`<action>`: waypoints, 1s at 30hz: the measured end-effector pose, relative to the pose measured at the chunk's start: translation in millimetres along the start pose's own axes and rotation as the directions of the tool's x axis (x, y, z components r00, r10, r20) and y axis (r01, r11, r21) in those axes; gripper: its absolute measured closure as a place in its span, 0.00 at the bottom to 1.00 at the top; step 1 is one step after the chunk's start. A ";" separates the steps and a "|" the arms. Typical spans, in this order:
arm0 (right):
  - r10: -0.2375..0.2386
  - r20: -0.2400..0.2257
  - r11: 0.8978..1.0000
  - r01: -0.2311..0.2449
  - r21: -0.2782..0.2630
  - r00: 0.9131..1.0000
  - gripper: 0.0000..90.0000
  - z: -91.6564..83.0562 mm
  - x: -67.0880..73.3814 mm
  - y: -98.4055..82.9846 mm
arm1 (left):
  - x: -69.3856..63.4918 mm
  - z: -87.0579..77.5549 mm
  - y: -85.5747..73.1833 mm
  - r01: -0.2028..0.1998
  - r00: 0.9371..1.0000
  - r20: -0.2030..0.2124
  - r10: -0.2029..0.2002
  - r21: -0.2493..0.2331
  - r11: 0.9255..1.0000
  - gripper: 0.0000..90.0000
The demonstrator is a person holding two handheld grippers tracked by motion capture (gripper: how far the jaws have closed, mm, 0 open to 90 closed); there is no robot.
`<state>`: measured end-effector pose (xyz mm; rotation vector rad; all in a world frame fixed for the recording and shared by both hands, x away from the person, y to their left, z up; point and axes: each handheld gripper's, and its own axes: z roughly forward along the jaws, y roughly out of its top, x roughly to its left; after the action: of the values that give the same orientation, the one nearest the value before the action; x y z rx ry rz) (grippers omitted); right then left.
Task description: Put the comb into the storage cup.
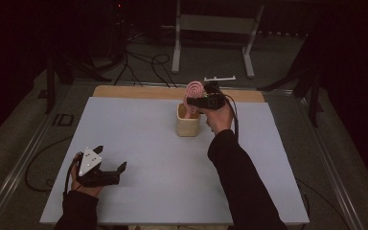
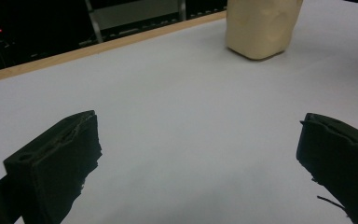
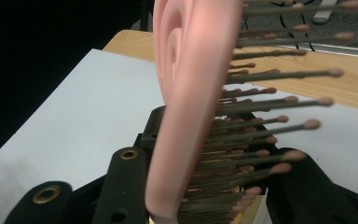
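A pink hairbrush [image 1: 193, 90] stands upright with its handle down in a tan cup [image 1: 188, 123] near the table's far middle. My right gripper [image 1: 202, 102] is shut on the hairbrush just above the cup's rim. In the right gripper view the pink brush head [image 3: 186, 93] and its bristles [image 3: 270, 121] rise between the black jaws. My left gripper [image 1: 111, 158] rests low at the near left of the table, open and holding nothing. The left gripper view has the tan cup [image 2: 263, 25] far ahead at the upper right, beyond the spread fingers [image 2: 56, 163].
The white table top [image 1: 148, 158] has a wooden strip [image 1: 139, 92] along its far edge. A metal stand [image 1: 215, 28] and cables [image 1: 143, 64] lie on the floor beyond the table. The person's right sleeve [image 1: 242, 182] crosses the near right of the table.
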<state>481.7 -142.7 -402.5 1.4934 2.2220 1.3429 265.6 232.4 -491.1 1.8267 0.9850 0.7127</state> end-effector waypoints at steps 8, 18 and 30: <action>0.022 -0.006 1.000 -0.022 -0.008 1.000 0.69 1.1 -3.6 0.2 | -0.2 0.3 0.0 0.000 1.000 0.000 0.000 0.001 1.000 0.00; 0.037 -0.002 0.999 -0.037 -0.013 0.999 0.69 1.9 -6.9 0.3 | -0.3 0.5 0.0 0.000 1.000 0.001 0.000 0.002 1.000 0.00; 0.054 0.001 0.998 -0.054 -0.022 0.999 0.69 3.3 -11.1 0.0 | 0.1 -0.2 -0.5 0.000 1.000 -0.001 0.000 0.003 1.000 0.00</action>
<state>489.0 -149.7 -408.1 1.5569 2.1736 1.3765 265.3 232.7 -491.5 1.8293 0.9867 0.7126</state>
